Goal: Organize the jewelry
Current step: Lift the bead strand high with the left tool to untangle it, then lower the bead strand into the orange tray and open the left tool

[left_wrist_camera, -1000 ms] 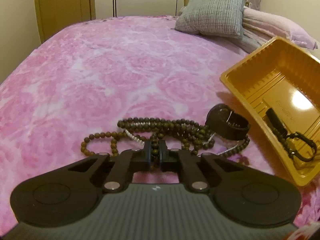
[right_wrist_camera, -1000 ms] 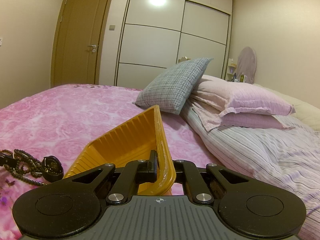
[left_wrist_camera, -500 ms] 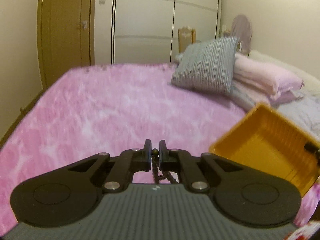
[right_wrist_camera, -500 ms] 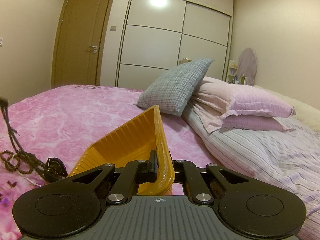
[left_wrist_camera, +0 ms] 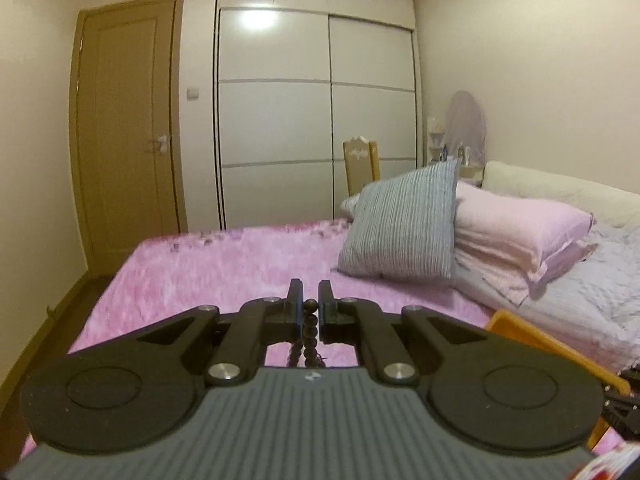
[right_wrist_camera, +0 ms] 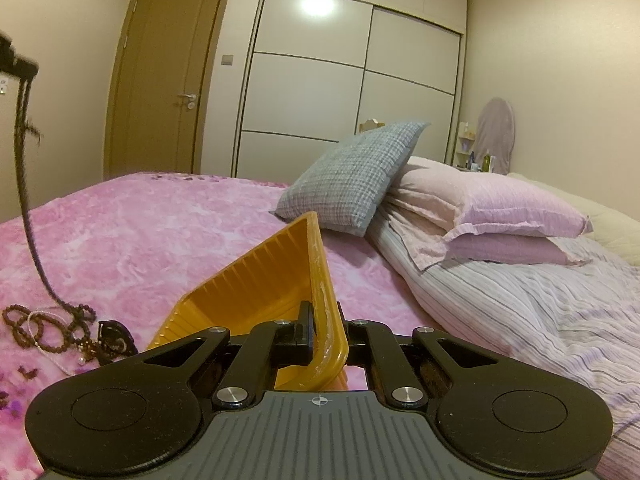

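Note:
My left gripper (left_wrist_camera: 311,292) is shut on a strand of dark brown beads (left_wrist_camera: 311,326) that hangs down between its fingers, high above the pink bedspread. In the right wrist view, the strand (right_wrist_camera: 30,216) drops from the left gripper's fingers (right_wrist_camera: 20,66) at the top left to a tangle of bead loops (right_wrist_camera: 48,322) still lying on the bed. A black bracelet (right_wrist_camera: 114,336) lies beside the tangle. My right gripper (right_wrist_camera: 324,316) is shut on the near rim of a yellow plastic tray (right_wrist_camera: 256,284), holding it tilted. The tray's corner (left_wrist_camera: 536,340) shows at the lower right of the left wrist view.
A grey checked pillow (right_wrist_camera: 352,176) and two pink pillows (right_wrist_camera: 492,208) lie at the head of the bed, with a striped sheet (right_wrist_camera: 520,304) on the right. A white wardrobe (left_wrist_camera: 316,120), a brown door (left_wrist_camera: 124,128) and a chair (left_wrist_camera: 360,164) stand beyond.
My left gripper has risen well above the bed with the bead strand in it, drawing the strand up from the pile. The right gripper and tray have stayed still.

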Tool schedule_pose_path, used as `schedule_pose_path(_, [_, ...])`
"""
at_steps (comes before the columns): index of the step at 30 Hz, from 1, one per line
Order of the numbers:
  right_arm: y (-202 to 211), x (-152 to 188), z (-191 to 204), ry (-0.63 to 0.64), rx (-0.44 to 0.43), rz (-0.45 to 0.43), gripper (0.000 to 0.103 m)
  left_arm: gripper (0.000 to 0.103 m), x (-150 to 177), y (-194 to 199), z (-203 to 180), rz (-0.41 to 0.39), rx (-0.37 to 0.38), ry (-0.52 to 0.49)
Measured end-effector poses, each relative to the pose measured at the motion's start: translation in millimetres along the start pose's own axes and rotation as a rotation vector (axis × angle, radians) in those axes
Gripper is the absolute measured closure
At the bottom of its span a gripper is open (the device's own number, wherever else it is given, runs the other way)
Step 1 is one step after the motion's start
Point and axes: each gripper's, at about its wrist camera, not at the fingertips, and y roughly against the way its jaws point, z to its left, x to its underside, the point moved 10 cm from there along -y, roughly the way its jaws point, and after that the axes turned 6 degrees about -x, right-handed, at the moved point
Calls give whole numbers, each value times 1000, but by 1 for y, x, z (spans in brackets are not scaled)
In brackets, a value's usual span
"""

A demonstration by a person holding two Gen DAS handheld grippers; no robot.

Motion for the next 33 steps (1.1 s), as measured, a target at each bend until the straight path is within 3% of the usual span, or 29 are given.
schedule_pose_path(7, [-1,-3,2,2,0,-2,96,97,-43,10,-19,-69,52,-27])
schedule_pose_path(26, [-2,-4,2,3,-1,-5,96,97,-147,39,-117,-225,310,-77])
schedule_pose_path(33, [-1,-3,1,-5,-1,-5,96,97,-148,39,-157,-211,406,-63])
